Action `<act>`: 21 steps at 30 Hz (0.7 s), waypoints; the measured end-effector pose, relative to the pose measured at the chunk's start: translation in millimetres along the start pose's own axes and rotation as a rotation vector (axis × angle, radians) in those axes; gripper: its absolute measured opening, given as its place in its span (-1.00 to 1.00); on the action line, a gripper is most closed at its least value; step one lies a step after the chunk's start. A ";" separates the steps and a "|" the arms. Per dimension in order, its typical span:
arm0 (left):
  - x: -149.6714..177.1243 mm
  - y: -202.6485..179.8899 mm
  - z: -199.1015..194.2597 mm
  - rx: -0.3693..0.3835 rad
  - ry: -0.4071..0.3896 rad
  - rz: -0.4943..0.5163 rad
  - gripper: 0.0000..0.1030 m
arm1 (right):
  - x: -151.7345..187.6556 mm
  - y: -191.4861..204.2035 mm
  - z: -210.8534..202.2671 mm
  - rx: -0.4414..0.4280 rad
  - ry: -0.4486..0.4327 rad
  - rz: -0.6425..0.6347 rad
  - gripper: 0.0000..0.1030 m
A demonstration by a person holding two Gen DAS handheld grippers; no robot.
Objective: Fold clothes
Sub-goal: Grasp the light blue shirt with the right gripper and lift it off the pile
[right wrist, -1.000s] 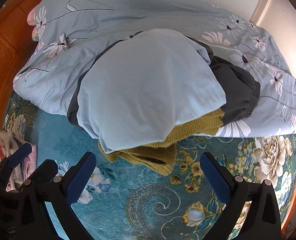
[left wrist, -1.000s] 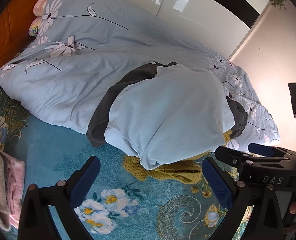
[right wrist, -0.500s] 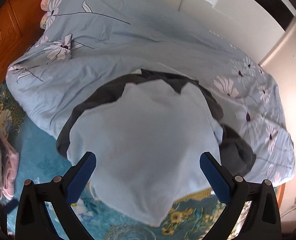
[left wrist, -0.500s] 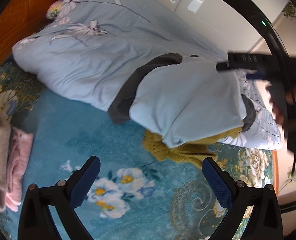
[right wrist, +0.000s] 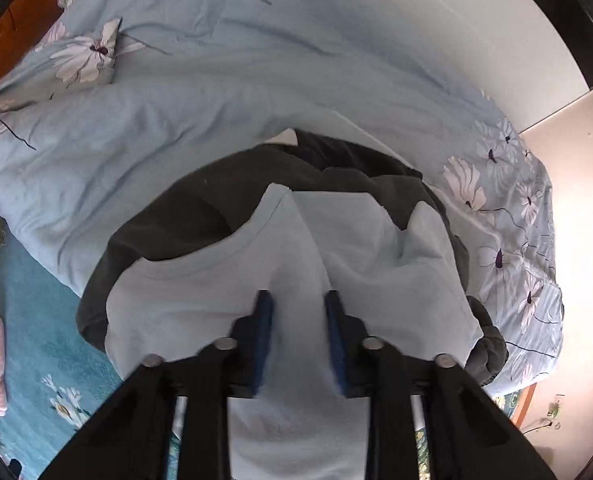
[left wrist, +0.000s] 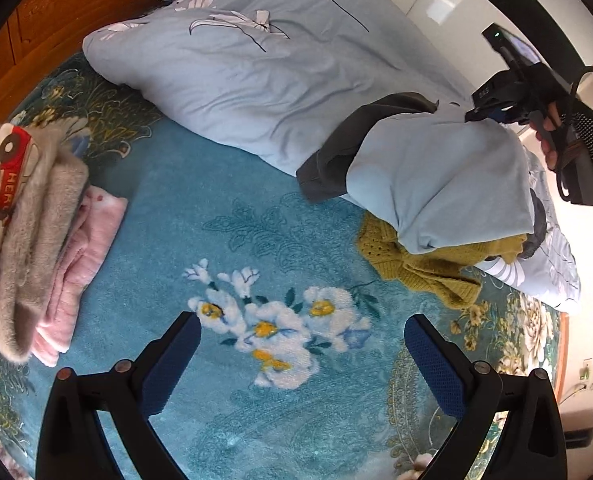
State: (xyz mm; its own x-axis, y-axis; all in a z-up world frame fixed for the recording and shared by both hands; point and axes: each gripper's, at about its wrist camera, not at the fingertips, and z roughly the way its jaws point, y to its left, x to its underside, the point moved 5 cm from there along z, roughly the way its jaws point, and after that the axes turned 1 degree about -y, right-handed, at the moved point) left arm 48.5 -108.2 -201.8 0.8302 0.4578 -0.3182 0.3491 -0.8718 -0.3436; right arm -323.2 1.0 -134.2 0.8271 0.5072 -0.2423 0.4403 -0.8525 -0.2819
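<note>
A light blue shirt (left wrist: 448,184) lies on top of a pile with a dark grey garment (left wrist: 336,156) and a mustard knit sweater (left wrist: 424,268) under it, against the rolled duvet. In the right wrist view my right gripper (right wrist: 298,316) has its jaws narrowed on a raised fold of the light blue shirt (right wrist: 232,280), near the neckline. The right gripper also shows from outside in the left wrist view (left wrist: 492,114), at the top of the pile. My left gripper (left wrist: 300,348) is open and empty, held above the teal flowered bedspread (left wrist: 224,200).
A stack of folded clothes, grey (left wrist: 36,216) over pink (left wrist: 88,248), sits at the left on the bedspread. The light blue flowered duvet (left wrist: 256,60) is bunched along the far side. A wooden headboard (left wrist: 48,20) is at the far left. A wall and floor lie at the right.
My right gripper has dropped onto the light blue shirt and closed on a fold of it. My left gripper has swung left and back, bringing the folded stack more into view.
</note>
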 end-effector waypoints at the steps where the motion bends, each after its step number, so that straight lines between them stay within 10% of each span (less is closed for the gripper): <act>1: 0.9 1.5 -1.6 -0.001 -0.001 0.001 1.00 | 1.1 -1.6 -8.9 -0.015 -0.025 0.016 -0.73; 21: 18.1 -55.8 -112.9 0.057 -0.116 0.083 1.00 | 211.1 -127.5 -341.8 -0.374 -0.583 0.380 -0.83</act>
State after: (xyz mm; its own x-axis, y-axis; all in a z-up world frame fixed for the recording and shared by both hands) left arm 93.2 -70.8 -88.7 0.7982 0.4045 -0.4464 0.2535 -0.8978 -0.3602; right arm -85.2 173.6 167.9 0.6737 0.0691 -0.7358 0.3383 -0.9140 0.2240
